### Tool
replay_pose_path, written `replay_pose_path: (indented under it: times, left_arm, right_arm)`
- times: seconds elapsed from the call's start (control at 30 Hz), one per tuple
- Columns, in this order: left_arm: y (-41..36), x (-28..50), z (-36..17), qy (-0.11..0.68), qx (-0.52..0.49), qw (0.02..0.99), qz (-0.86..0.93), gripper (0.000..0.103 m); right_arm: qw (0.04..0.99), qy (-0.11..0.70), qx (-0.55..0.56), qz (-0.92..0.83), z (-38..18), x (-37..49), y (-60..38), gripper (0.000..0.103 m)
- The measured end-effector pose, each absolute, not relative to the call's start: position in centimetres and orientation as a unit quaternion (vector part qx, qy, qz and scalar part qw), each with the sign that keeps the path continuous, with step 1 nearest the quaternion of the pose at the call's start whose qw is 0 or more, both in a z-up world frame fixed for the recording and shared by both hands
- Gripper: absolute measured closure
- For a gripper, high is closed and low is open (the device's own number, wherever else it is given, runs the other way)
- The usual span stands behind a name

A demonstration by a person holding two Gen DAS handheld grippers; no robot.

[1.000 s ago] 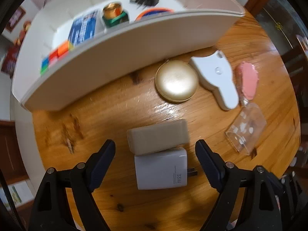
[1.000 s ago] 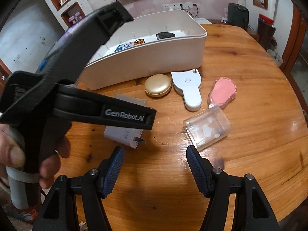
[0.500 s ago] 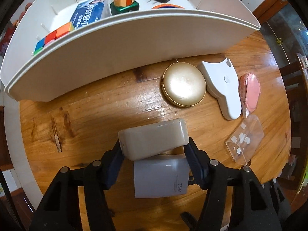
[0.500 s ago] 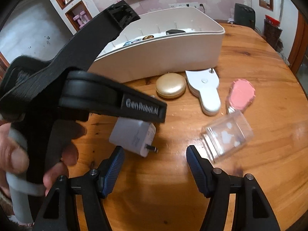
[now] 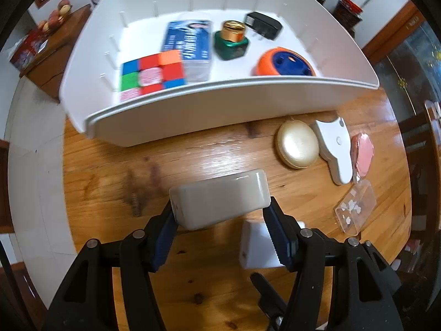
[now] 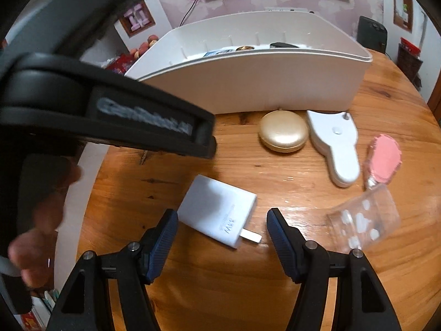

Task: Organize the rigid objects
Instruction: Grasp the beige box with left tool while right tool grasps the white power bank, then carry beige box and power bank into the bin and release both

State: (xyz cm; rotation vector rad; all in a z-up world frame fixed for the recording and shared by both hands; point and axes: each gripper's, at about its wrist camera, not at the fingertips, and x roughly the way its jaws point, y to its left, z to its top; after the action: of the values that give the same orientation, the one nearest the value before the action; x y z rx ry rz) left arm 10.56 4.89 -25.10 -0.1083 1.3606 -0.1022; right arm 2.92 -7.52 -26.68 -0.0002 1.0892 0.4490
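Cream-white rounded rectangular block (image 5: 220, 200), glossy hard plastic by the look of it, is clamped between the blue ribbed pads of the left gripper (image 5: 220, 220) and lifted clear of the round wooden table (image 5: 115, 182), tilted a bit, short of the long white plastic bin (image 5: 209, 115). Already in the bin: multicolour puzzle cube (image 5: 151, 73), blue printed pack (image 5: 190, 45), green jar with gold lid (image 5: 231, 41), black plug adapter (image 5: 263, 24), orange-and-blue round disc (image 5: 285, 63). Left on the table: flat white wall charger with metal prongs (image 6: 217, 218), gold round compact (image 6: 284, 131), white paddle-shaped plastic device (image 6: 333, 143), pink oval brush (image 6: 384, 158), clear plastic box (image 6: 363, 220). Right gripper (image 6: 220, 237) is empty, jaws spread with a wide gap, hovering low with the charger lying between and just ahead of its fingers, pads not touching it. A hand (image 6: 35, 220) is visible at the left edge of the right wrist view holding the other tool. Judgement: roughly halfway, five items stowed, one in transit, five to go. Block needs carrying over the bin's near wall and dropping in an open spot; charger looks like the right side's next pick.
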Motion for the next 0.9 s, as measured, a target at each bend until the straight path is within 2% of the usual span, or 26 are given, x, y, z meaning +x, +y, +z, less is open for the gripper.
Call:
replay_pose_path:
  times: [0.47,0.9]
  left_arm:
    - [8.6,9.7,-23.9,0.619,-0.074,0.781,-0.01,0.038]
    - [9.1,9.0,-21.2,0.599,-0.079,0.796,-0.018,0.038]
  right_arm:
    - [0.832,0.524,-0.055,0.173,-28.5,4.2,-3.8,0.034]
    - [0.845,0.501,-0.088,0.164,-26.5,2.7,-4.0,0.039]
